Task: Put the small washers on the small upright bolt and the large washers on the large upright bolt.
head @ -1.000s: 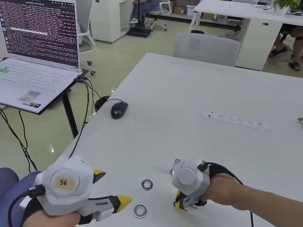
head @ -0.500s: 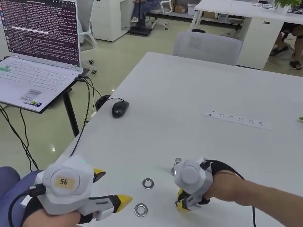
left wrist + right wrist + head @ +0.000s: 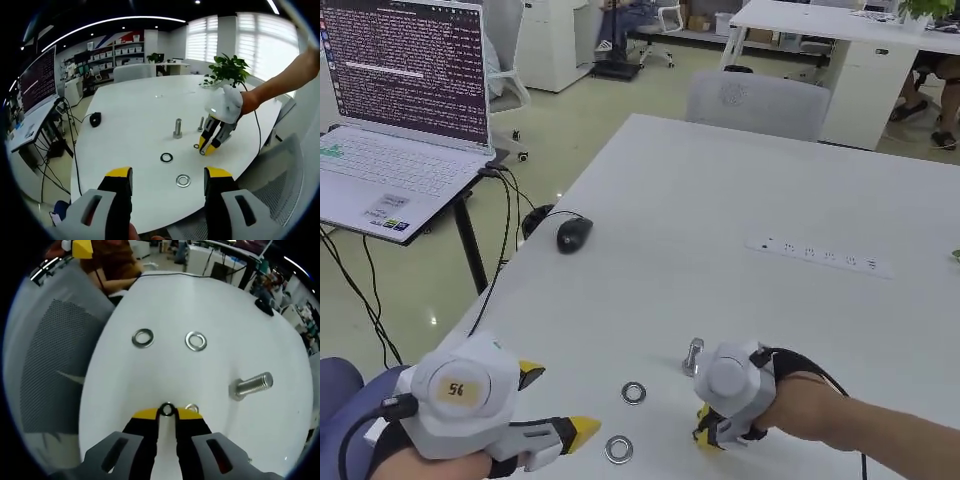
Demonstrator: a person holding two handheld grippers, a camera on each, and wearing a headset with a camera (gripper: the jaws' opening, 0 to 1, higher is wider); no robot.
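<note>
Pinching a small washer (image 3: 167, 409), a dark ring, right tongs (image 3: 167, 413) narrow; left tongs (image 3: 168, 174) gape wide.

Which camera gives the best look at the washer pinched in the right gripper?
The right gripper view: the washer sits close up at the tips of the right gripper, ring and hole plain. The left gripper view shows a far-off dark speck there. The head view sees the gripper's back, which covers it.
</note>
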